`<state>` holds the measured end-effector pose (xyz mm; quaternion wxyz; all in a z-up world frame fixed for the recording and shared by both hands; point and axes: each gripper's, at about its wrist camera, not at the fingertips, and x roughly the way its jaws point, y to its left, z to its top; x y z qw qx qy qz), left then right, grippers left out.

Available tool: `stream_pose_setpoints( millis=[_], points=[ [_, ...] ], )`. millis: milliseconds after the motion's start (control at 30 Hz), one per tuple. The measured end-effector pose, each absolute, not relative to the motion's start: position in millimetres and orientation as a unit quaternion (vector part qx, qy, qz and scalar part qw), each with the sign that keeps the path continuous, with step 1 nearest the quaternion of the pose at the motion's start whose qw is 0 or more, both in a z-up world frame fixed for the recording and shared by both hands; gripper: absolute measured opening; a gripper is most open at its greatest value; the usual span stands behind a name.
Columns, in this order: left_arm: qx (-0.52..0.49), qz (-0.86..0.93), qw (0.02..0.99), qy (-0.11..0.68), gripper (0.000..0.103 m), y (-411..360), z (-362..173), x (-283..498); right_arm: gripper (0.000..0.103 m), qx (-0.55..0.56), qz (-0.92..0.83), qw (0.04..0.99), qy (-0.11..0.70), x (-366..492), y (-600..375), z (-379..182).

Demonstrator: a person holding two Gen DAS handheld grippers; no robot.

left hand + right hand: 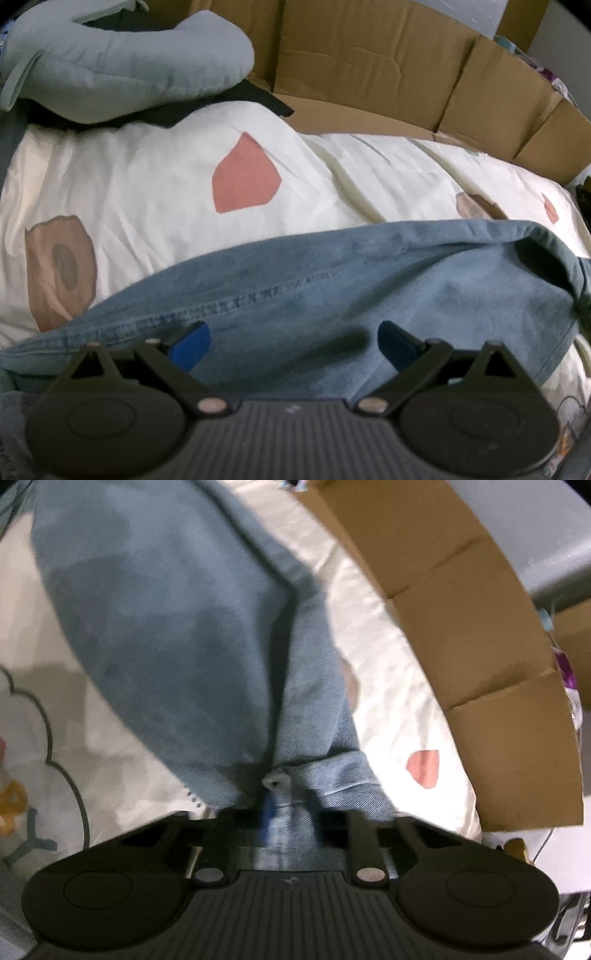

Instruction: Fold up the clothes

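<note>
The left claw (293, 341) is seen pointed steeply downward, its jaws held wide apart. Its two blue fingertips (192, 345) are set well apart, and nothing is pinched between them. The right claw (286, 812) is likewise angled steeply down. Its jaws are drawn close together, and a bunched fold of the blue denim garment (295, 812) is gripped between them. Only a sliver of one blue pad is seen beside the cloth.
</note>
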<state>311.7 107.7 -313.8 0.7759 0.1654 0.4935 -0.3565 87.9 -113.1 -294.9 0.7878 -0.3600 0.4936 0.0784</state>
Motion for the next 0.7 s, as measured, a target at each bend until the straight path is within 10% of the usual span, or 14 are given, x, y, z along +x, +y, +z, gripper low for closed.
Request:
stream_pose_setpoints(
  millis=[700],
  points=[
    [0.151,-0.311,0.795,0.498,0.099,125,-300,298,0.0,-0.155,-0.107,0.833,0.521,117,-293,-291]
  ],
)
